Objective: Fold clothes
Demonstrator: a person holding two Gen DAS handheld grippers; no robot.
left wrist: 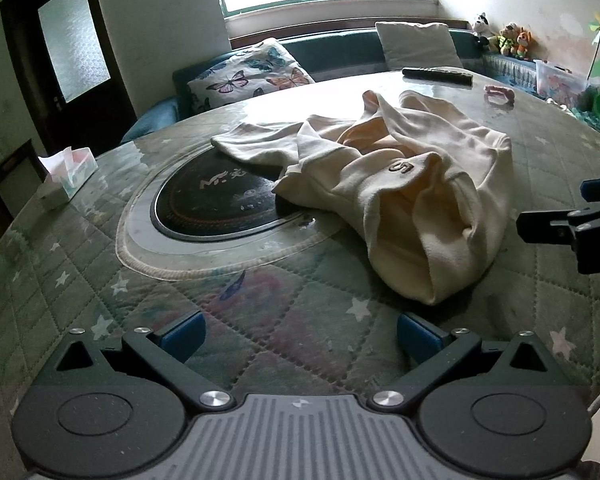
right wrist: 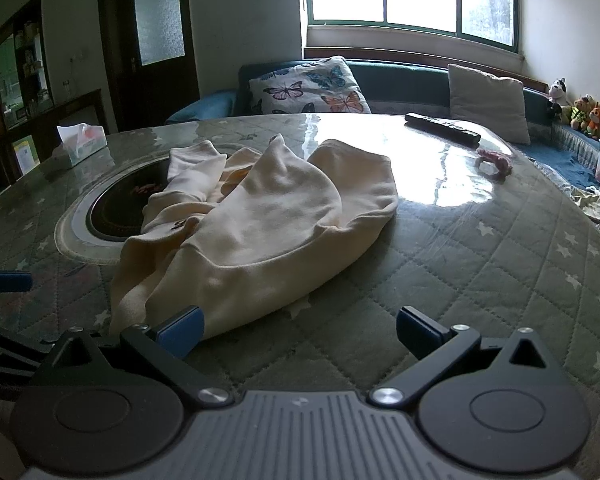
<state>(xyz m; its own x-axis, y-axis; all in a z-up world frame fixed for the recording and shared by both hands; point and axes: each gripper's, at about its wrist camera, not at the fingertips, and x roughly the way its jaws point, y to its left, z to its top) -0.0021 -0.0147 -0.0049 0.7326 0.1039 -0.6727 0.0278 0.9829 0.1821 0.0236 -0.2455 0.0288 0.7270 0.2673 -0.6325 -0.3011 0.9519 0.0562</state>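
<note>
A cream sweatshirt [left wrist: 396, 184] lies crumpled in the middle of a round table [left wrist: 284, 344] that has a quilted green cover with white stars under a clear sheet. In the left wrist view the garment sits at about 1 o'clock from the left gripper [left wrist: 300, 338], well apart from its fingertips. One sleeve spreads flat toward 11 o'clock and partly covers a dark round plate [left wrist: 216, 208] set into the table. A small dark patch with the figure 5 shows on a fold.

The left gripper has its blue pads [left wrist: 182, 334] wide apart, and only the table cover is between them. At 3 o'clock of this view a part of the right gripper [left wrist: 572, 228] enters, near the sweatshirt.

In the right wrist view the right gripper [right wrist: 300, 334] is also spread wide and holds nothing. Its left pad [right wrist: 180, 332] is just beside the ribbed hem of the sweatshirt [right wrist: 260, 220]; I cannot tell if it touches the cloth.

A tissue box [left wrist: 66, 174] stands at 9 o'clock on the table edge. A black remote control [left wrist: 438, 75] and a pink object [left wrist: 500, 94] lie on the far side at 1 o'clock. Behind the table a bench carries a butterfly cushion [left wrist: 248, 74] and a plain cushion [left wrist: 418, 44].
</note>
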